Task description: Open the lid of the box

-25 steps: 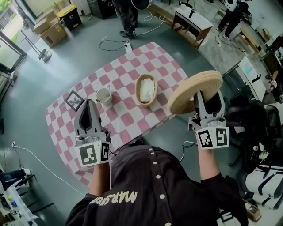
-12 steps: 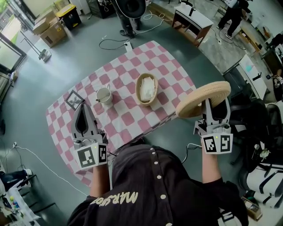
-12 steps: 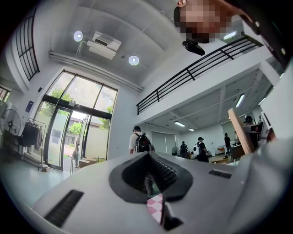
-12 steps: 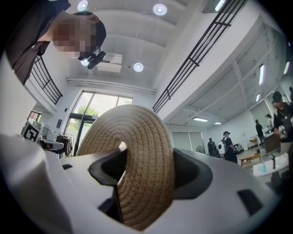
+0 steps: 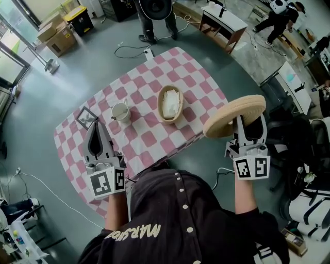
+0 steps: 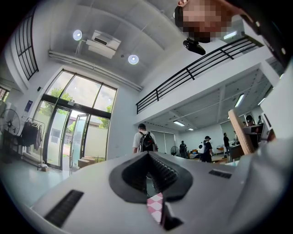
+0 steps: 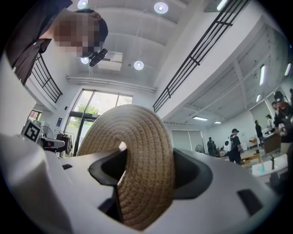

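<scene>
The woven oval box (image 5: 159, 105) stands uncovered at the middle of the checked table (image 5: 149, 139), with something white inside. Its round woven lid (image 5: 234, 116) hangs tilted in the air beyond the table's right edge. My right gripper (image 5: 250, 124) is shut on the lid's near rim. In the right gripper view the lid (image 7: 137, 151) fills the gap of the right gripper (image 7: 149, 171), edge-on between the jaws. My left gripper (image 5: 98, 125) hovers over the table's near left part, shut and empty. In the left gripper view the left gripper (image 6: 151, 176) shows only a sliver of checked cloth below the jaws.
A white cup (image 5: 121, 111) and a small picture frame (image 5: 86, 117) stand left of the box. Cables (image 5: 134, 49) lie on the floor past the table, where a person (image 5: 154, 15) stands. Cardboard boxes (image 5: 59, 33) sit far left, desks (image 5: 224, 26) far right.
My right gripper has carried the lid a little to the right, farther off the table's edge. The left gripper has stayed where it was.
</scene>
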A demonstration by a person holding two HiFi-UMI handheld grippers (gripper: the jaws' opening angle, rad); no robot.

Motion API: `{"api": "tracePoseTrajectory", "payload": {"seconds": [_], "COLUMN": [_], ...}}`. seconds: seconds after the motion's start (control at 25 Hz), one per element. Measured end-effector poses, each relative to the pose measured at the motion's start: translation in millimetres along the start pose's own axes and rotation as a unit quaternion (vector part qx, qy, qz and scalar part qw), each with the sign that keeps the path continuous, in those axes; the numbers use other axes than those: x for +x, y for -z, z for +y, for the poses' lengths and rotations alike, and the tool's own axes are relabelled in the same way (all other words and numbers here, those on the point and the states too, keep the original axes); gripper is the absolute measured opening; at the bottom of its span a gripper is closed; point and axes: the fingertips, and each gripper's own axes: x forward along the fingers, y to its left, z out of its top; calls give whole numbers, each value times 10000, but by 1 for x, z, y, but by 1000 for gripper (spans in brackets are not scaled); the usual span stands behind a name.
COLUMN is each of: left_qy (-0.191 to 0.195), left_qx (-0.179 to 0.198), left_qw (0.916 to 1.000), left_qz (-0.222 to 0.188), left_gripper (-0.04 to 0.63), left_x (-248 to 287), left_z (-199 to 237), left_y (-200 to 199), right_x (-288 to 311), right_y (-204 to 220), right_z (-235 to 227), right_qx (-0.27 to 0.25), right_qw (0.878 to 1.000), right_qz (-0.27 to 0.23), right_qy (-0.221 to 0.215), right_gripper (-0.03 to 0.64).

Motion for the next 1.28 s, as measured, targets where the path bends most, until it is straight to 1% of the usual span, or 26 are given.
{"api": "tracePoseTrajectory", "payload": {"seconds": [0.48, 0.8, 1.28], "left_qy": [39, 91, 45], "left_qx": [-11, -12, -6], "left_qw": [10000, 10000, 10000], "left_qz": [7, 5, 19], "left_gripper": [11, 11, 11], "left_x": [2, 4, 7], "left_z": [-4, -6, -2], "left_y": [0, 0, 2], "right_x": [2, 6, 11], "right_y": [-1, 8, 12], "right_z": [3, 5, 8], "right_qx": [-20, -15, 48], "right_qw": [10000, 9999, 9998], "right_qz": [-13, 122, 138], "right_qy": [-53, -81, -110], "right_gripper": [301, 301, 299]}}
